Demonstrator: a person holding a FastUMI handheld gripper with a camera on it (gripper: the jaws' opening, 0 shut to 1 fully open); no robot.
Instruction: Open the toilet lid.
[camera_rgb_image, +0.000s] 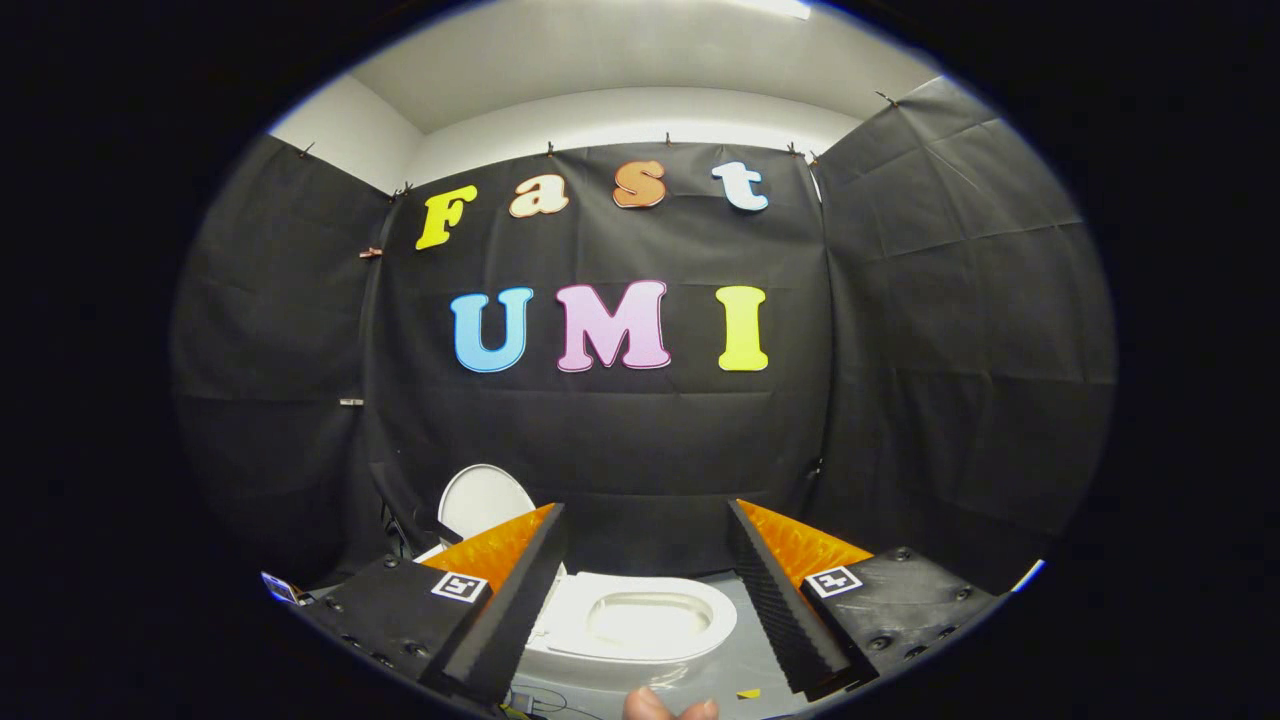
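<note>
A white toilet (640, 625) stands on the floor below and between my fingers, its seat ring and bowl showing from above. Its white lid (485, 500) stands upright at the toilet's far left end, raised against the black cloth wall, partly hidden behind my left finger (510, 590). My gripper (645, 515) hangs above the toilet, open, with a wide gap and nothing between the fingers. The right finger (785, 600) is over the floor just right of the seat.
Black cloth walls close in the booth on three sides. The grey floor (730, 670) around the toilet has a small yellow scrap (748, 693) on it. A person's fingertips (665, 706) show at the near edge. Small items and cables lie at the left by the toilet's base.
</note>
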